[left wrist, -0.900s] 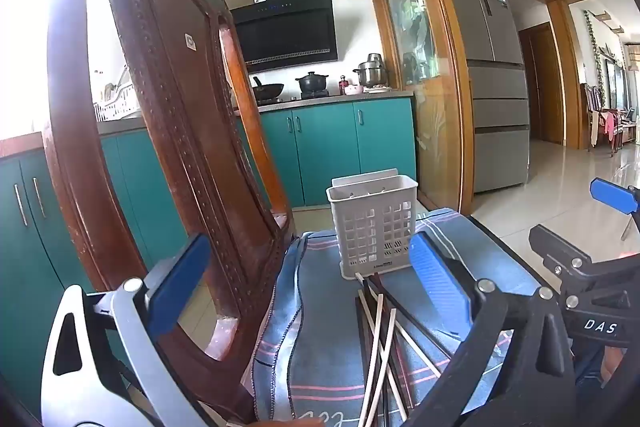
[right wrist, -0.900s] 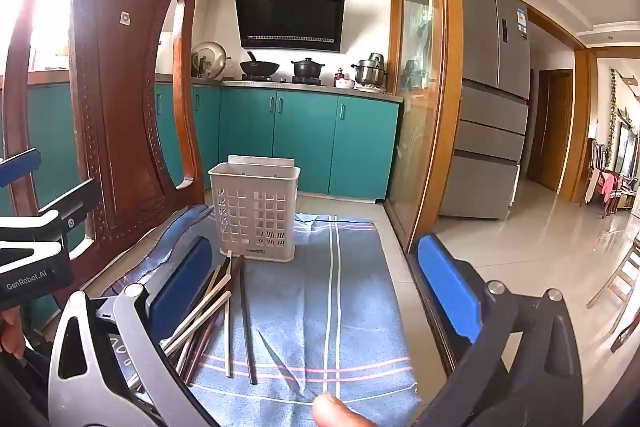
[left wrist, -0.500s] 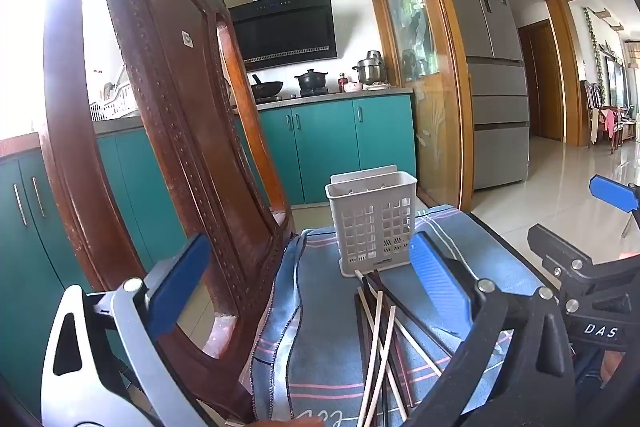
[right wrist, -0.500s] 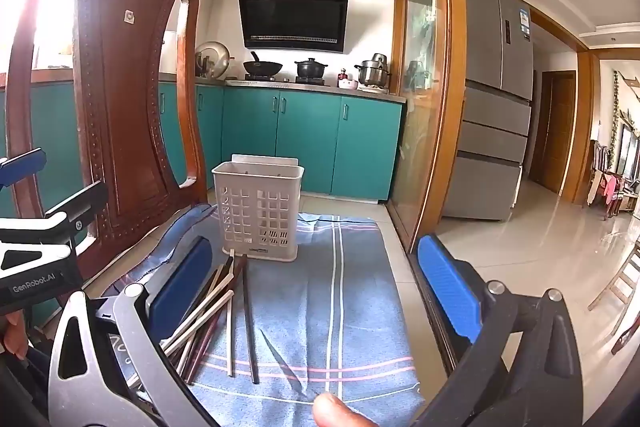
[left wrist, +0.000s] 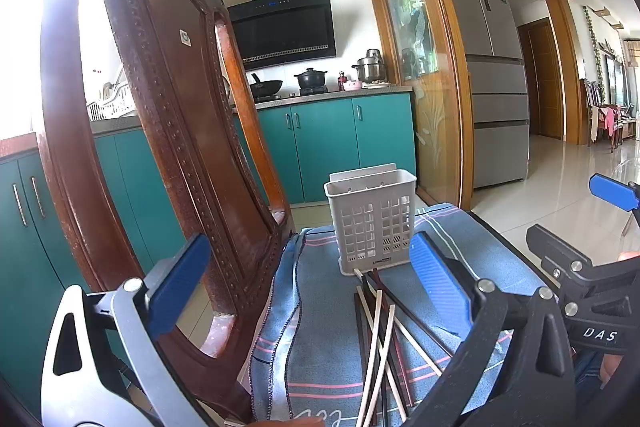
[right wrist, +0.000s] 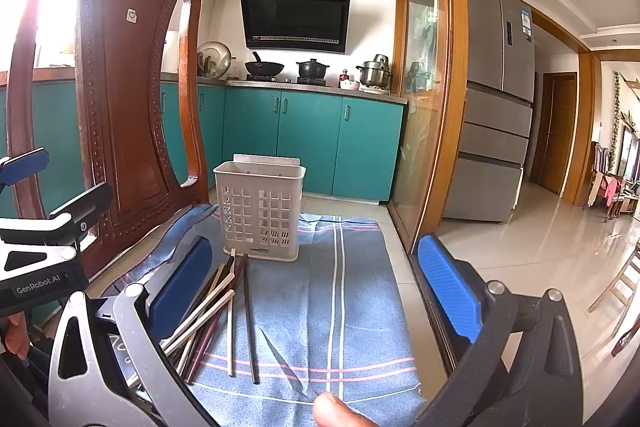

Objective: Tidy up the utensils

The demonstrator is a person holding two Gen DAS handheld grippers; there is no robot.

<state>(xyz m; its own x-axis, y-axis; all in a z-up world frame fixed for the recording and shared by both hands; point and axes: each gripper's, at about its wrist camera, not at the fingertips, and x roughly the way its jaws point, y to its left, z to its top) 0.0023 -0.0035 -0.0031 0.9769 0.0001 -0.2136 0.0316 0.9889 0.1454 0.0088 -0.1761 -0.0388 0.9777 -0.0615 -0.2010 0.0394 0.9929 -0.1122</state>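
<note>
A white slotted utensil basket [left wrist: 372,219] [right wrist: 260,205] stands empty and upright on a blue striped cloth [left wrist: 320,311] [right wrist: 344,287]. Several chopsticks [left wrist: 380,339] [right wrist: 224,311], pale and dark, lie loose on the cloth just in front of the basket. My left gripper [left wrist: 308,287] is open and empty, hovering above the chopsticks' near ends. My right gripper [right wrist: 316,291] is open and empty, above the cloth with the chopsticks by its left finger. Each gripper shows at the edge of the other's view.
A carved dark wooden chair back [left wrist: 152,131] [right wrist: 108,87] rises at the cloth's left edge. A glass sliding door with a wooden frame [right wrist: 436,87] stands to the right. Teal kitchen cabinets [right wrist: 312,143] and a grey fridge [right wrist: 496,99] are behind.
Both grippers have crept slightly forward toward the basket. Both stay open and empty. The chopsticks and basket have not moved.
</note>
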